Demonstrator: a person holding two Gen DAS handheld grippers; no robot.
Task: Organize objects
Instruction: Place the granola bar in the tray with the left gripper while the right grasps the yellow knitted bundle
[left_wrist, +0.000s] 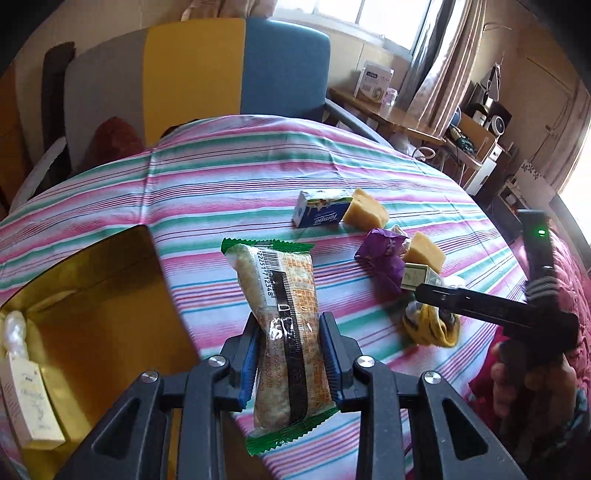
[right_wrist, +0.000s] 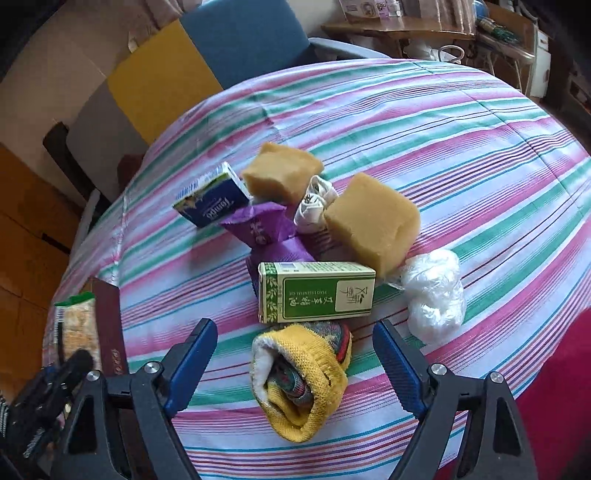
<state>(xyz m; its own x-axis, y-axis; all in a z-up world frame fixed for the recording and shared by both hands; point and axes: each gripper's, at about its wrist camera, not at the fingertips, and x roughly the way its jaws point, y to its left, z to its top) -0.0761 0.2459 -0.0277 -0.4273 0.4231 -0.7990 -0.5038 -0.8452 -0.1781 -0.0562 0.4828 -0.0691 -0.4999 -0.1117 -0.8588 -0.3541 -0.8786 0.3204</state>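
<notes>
My left gripper (left_wrist: 288, 332) is shut on a snack bar packet (left_wrist: 284, 317) with green ends, held above the striped tablecloth beside a gold-lined box (left_wrist: 96, 295). My right gripper (right_wrist: 295, 343) is open, its fingers on either side of a rolled yellow sock (right_wrist: 303, 380) without touching it. Beyond the sock lie a green essential-oil box (right_wrist: 317, 291), a purple packet (right_wrist: 262, 232), a blue Tempo tissue pack (right_wrist: 212, 199), two tan soap blocks (right_wrist: 369, 221) (right_wrist: 280, 171) and a crumpled clear plastic bag (right_wrist: 436, 291).
The gold-lined box holds a cream carton (left_wrist: 29, 398) and a white wrapped item (left_wrist: 14, 328). A blue, yellow and grey chair (left_wrist: 236, 66) stands behind the table. A wooden shelf (left_wrist: 391, 114) and cluttered electronics are at the right.
</notes>
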